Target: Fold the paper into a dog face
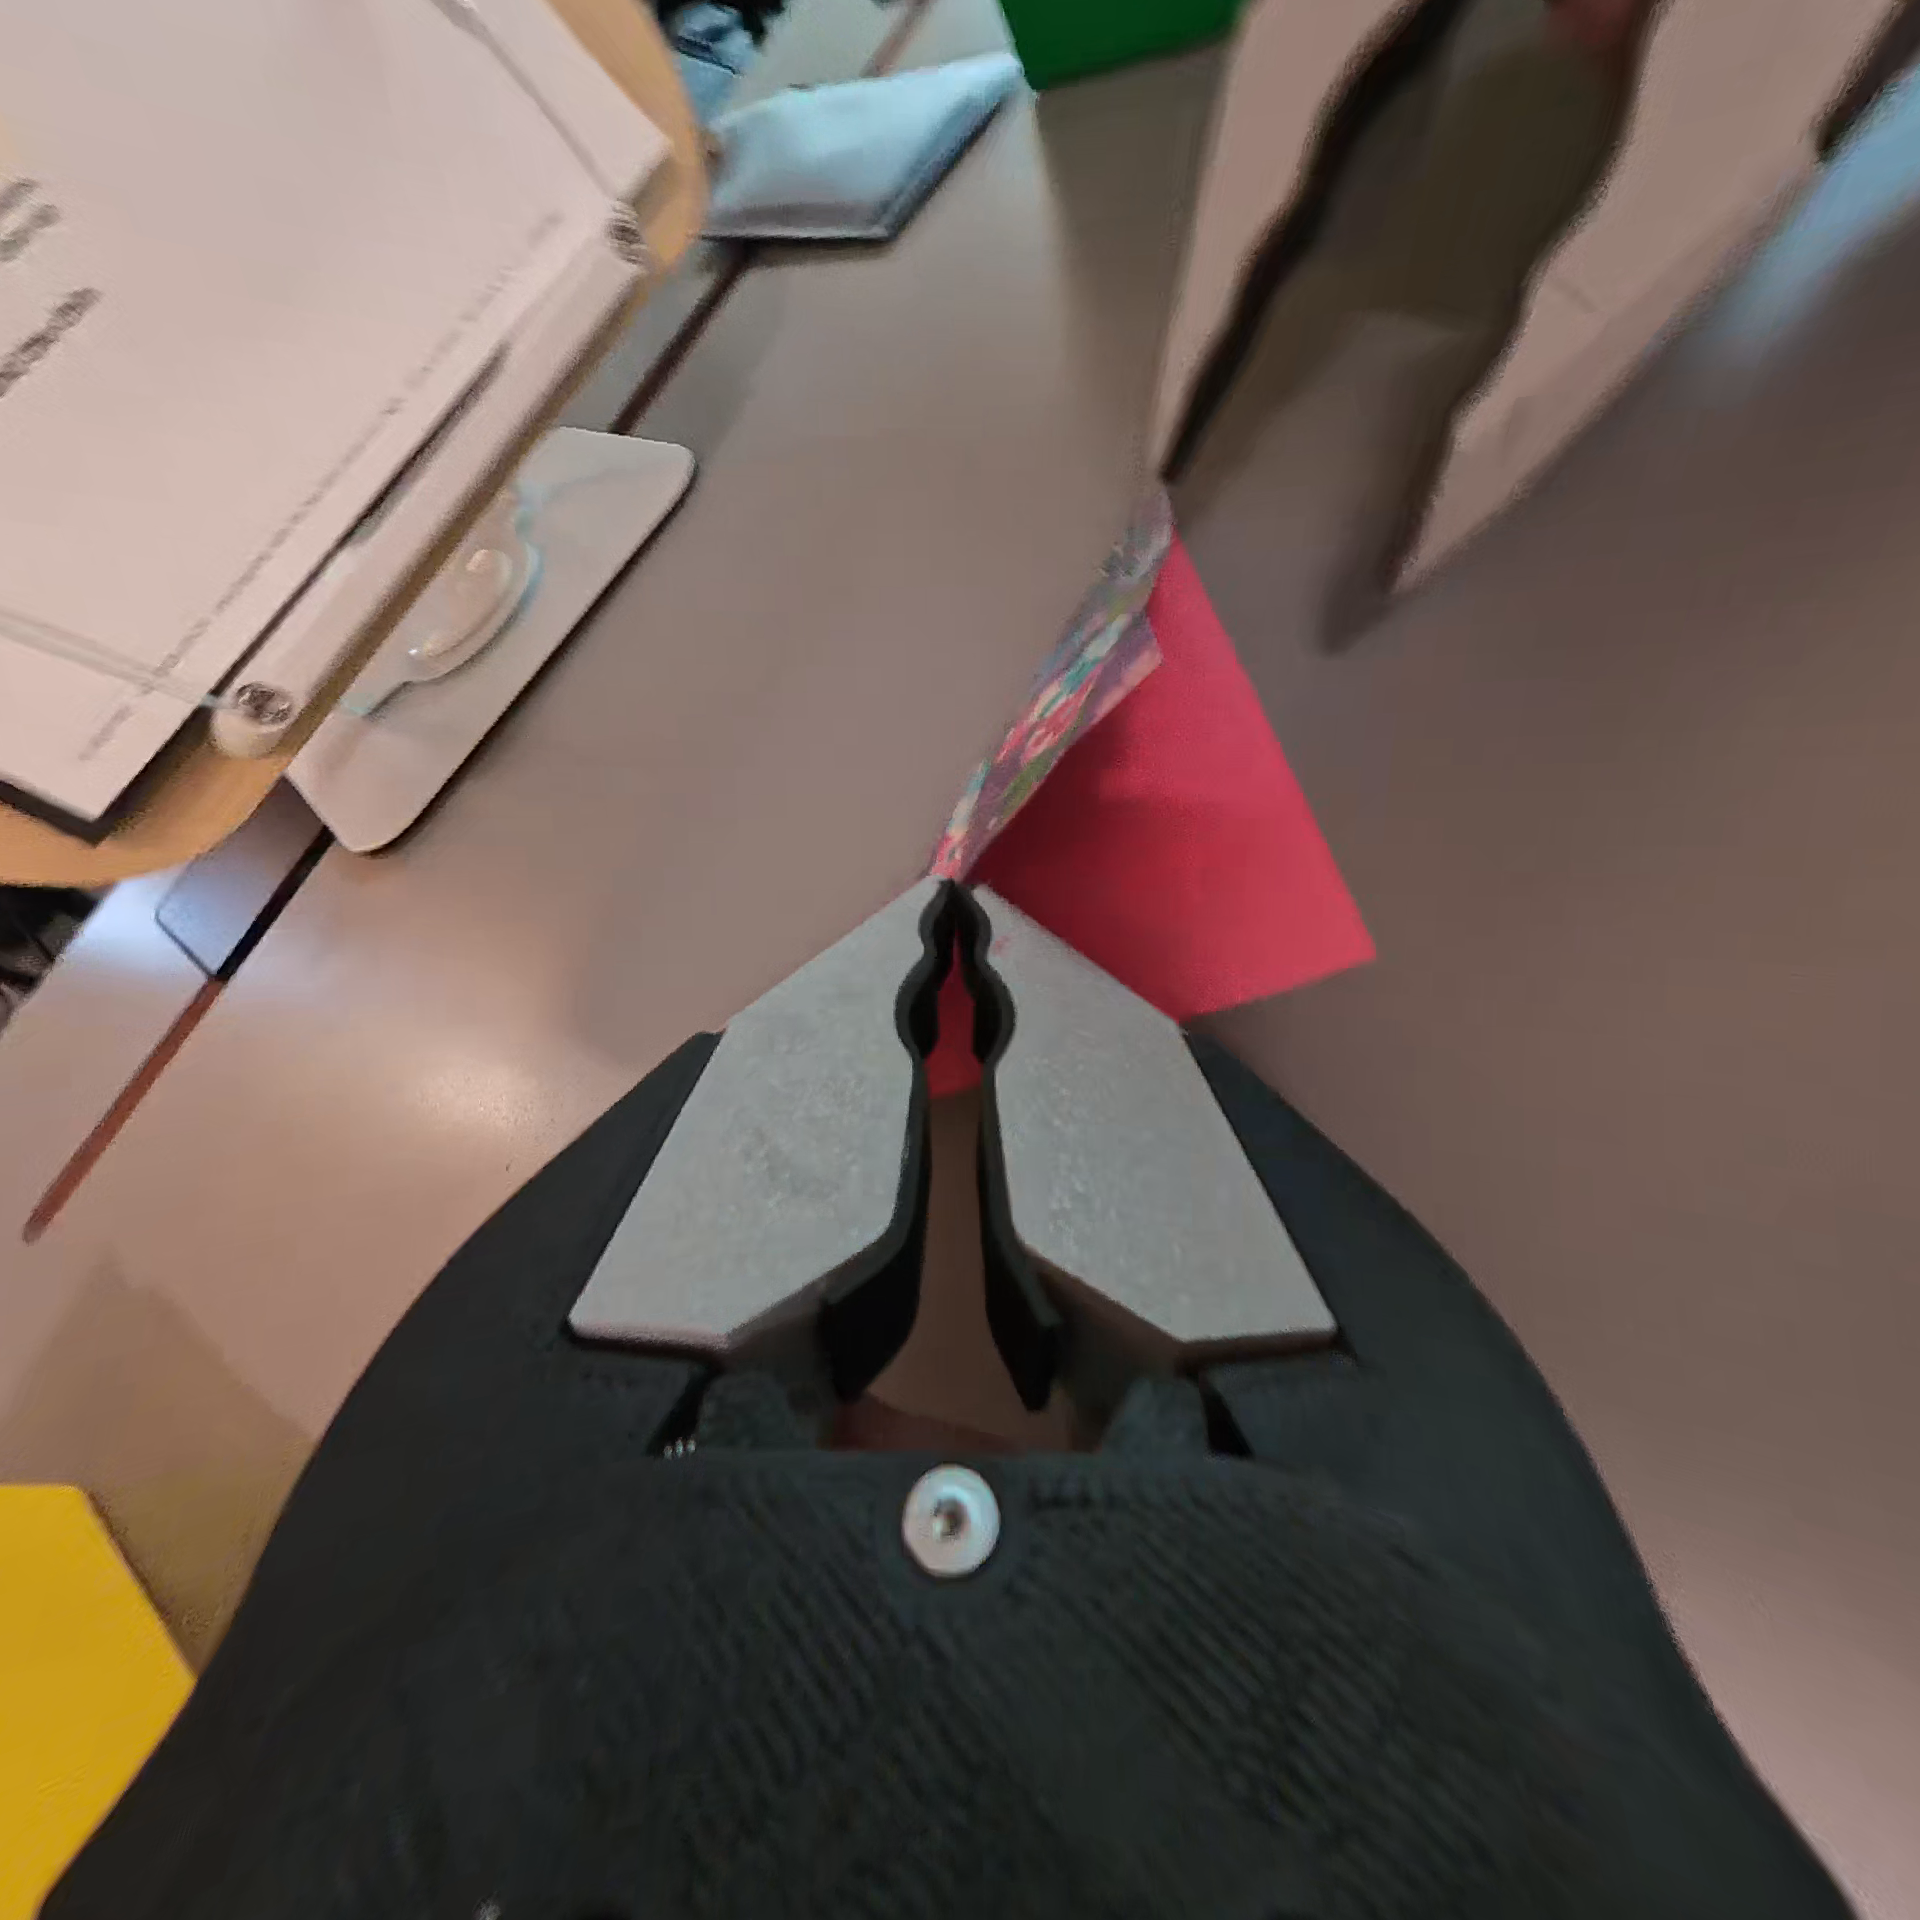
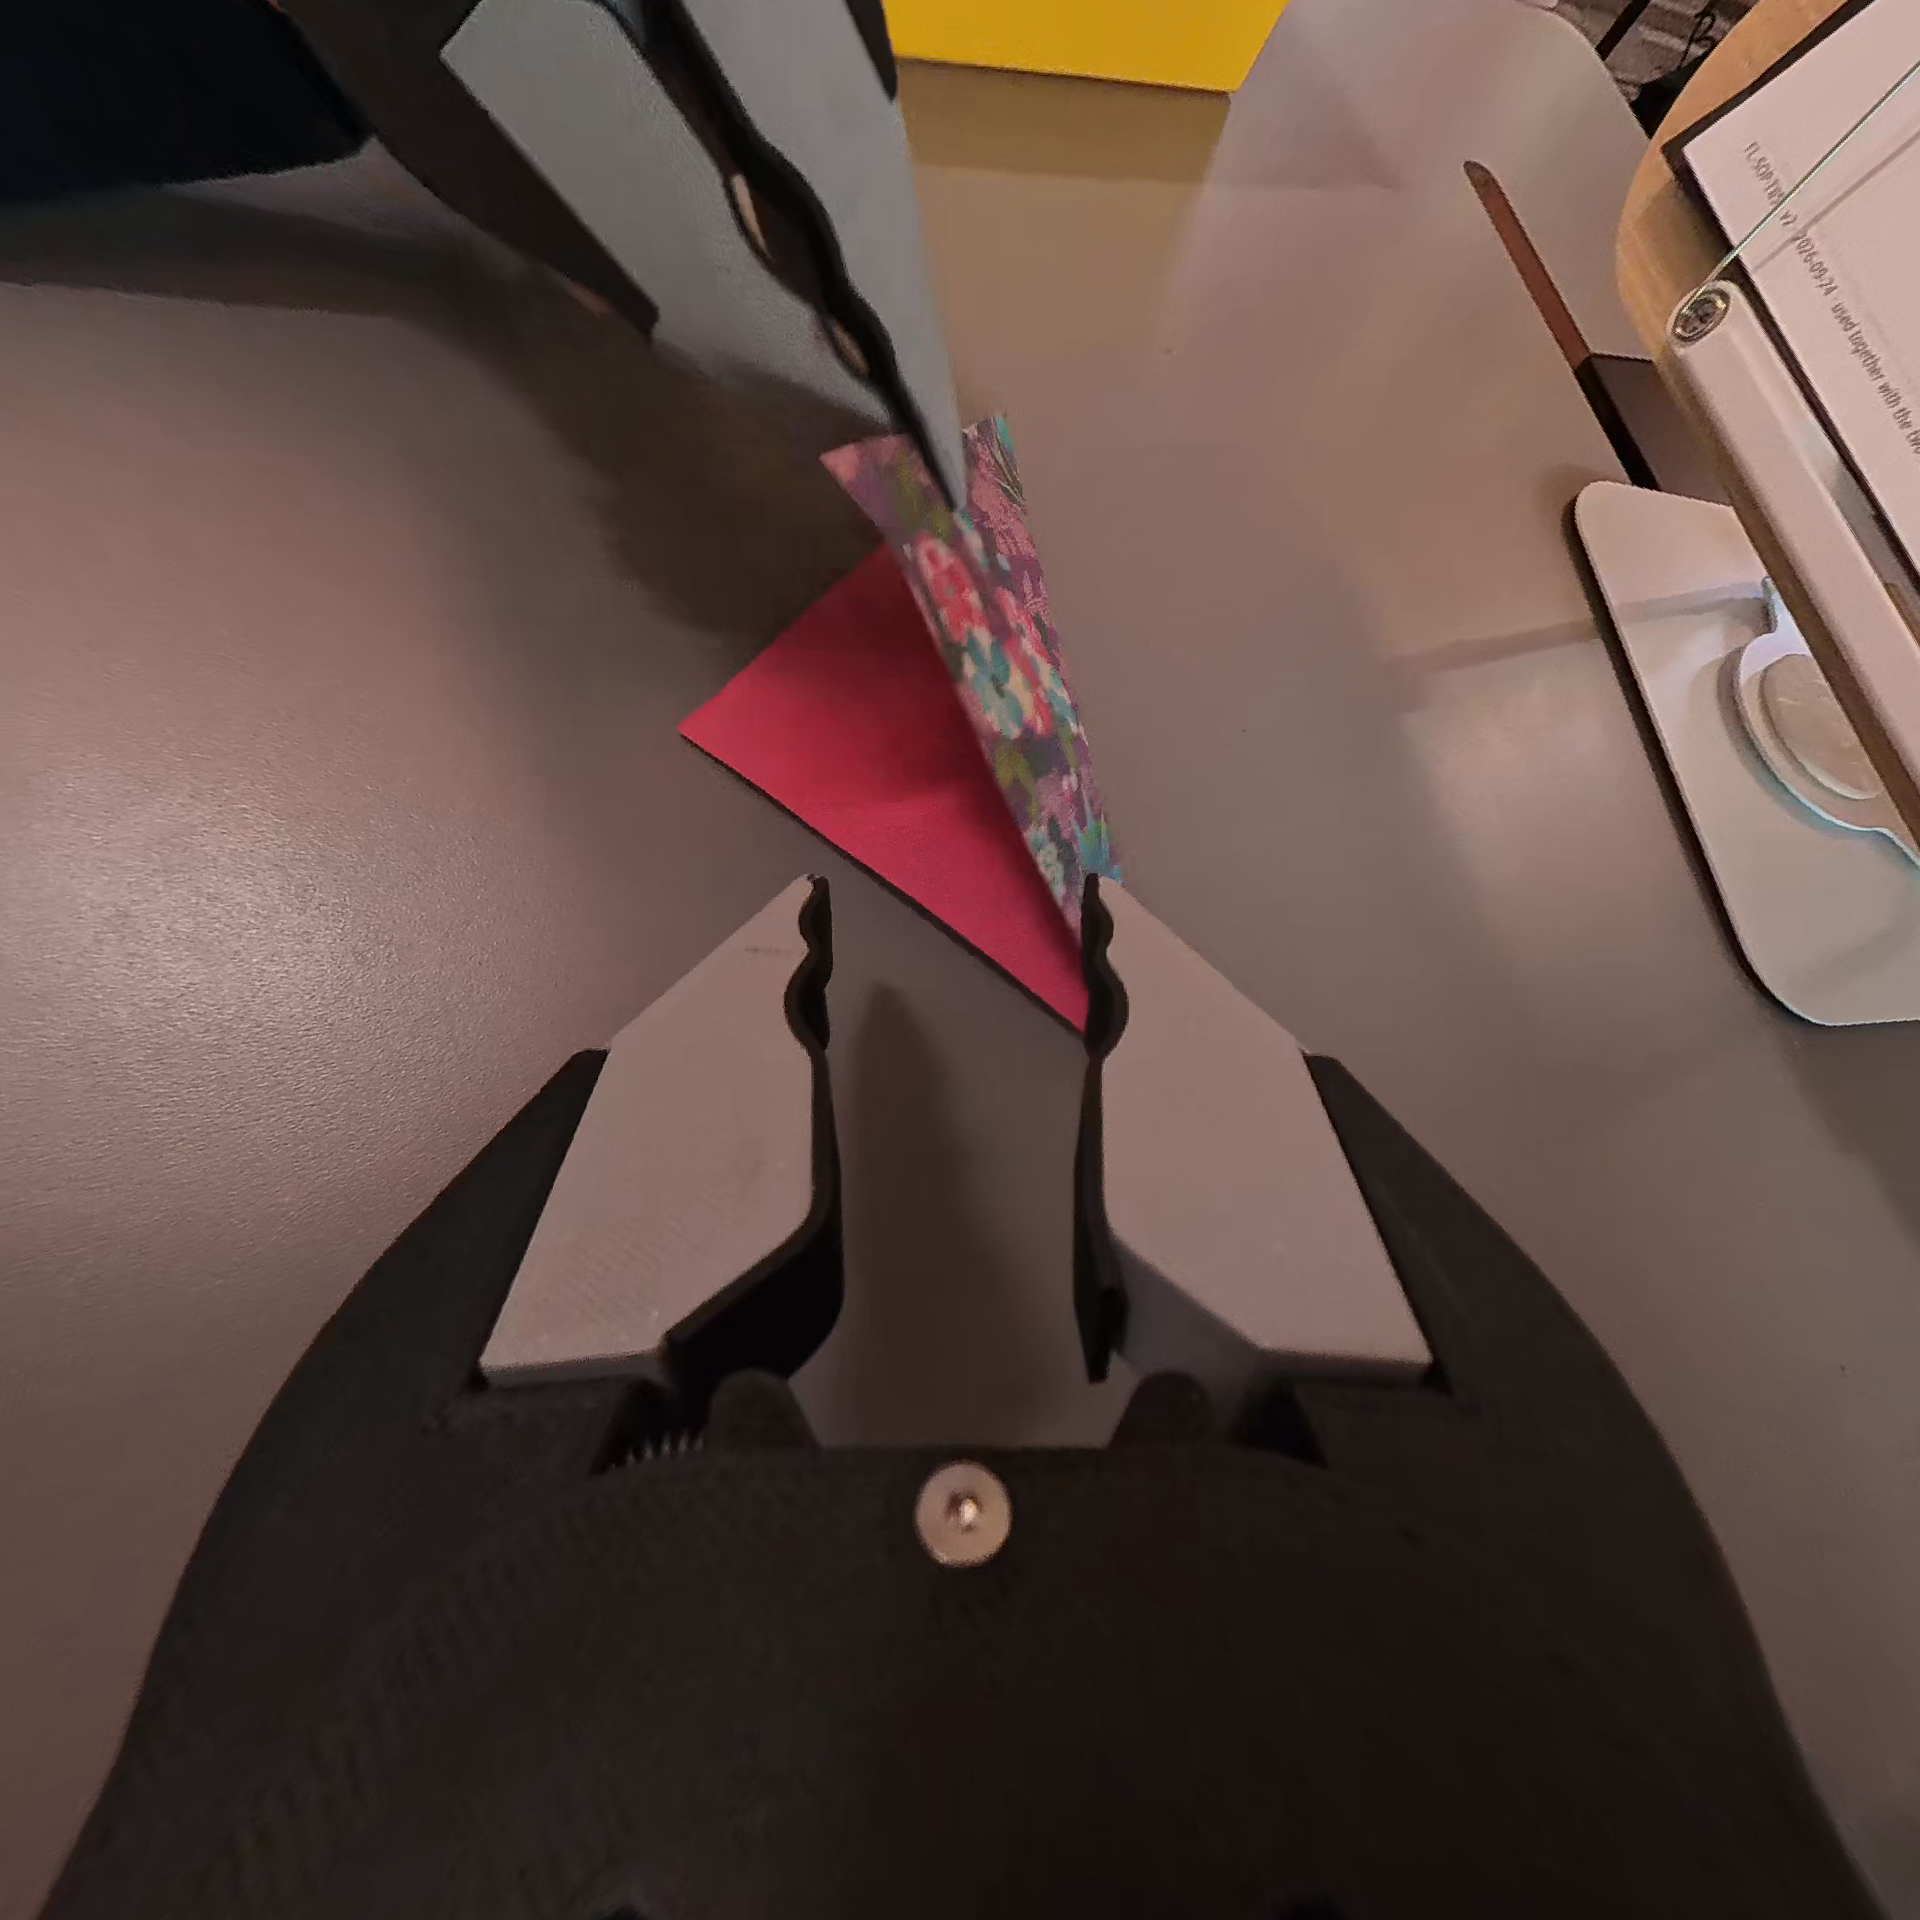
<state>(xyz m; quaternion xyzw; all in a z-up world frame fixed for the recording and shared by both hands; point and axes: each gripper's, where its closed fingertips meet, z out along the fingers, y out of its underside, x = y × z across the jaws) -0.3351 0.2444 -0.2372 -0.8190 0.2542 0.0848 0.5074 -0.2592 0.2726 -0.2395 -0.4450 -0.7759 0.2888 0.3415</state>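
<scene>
The paper (image 1: 1174, 790) lies on the grey table, pink-red side up, with a floral-patterned flap (image 1: 1070, 675) raised along its left edge. My left gripper (image 1: 951, 896) is shut on a corner of the paper. In the right wrist view the left gripper (image 2: 930, 457) comes in from the top and holds the floral flap (image 2: 1008, 665) up off the pink part (image 2: 862, 727). My right gripper (image 2: 951, 894) is open and empty. Its right fingertip (image 2: 1093, 935) is at the paper's near corner. It shows blurred in the left wrist view (image 1: 1382, 436).
A white stand (image 2: 1683, 748) holds a printed sheet (image 1: 260, 343) on a round wooden board at the table's side. A yellow object (image 2: 1081, 42) sits at the far edge. A grey pad (image 1: 852, 145) and a green object (image 1: 1122, 31) lie beyond. One gripper's finger ends stand about 9 centimetres off the other's.
</scene>
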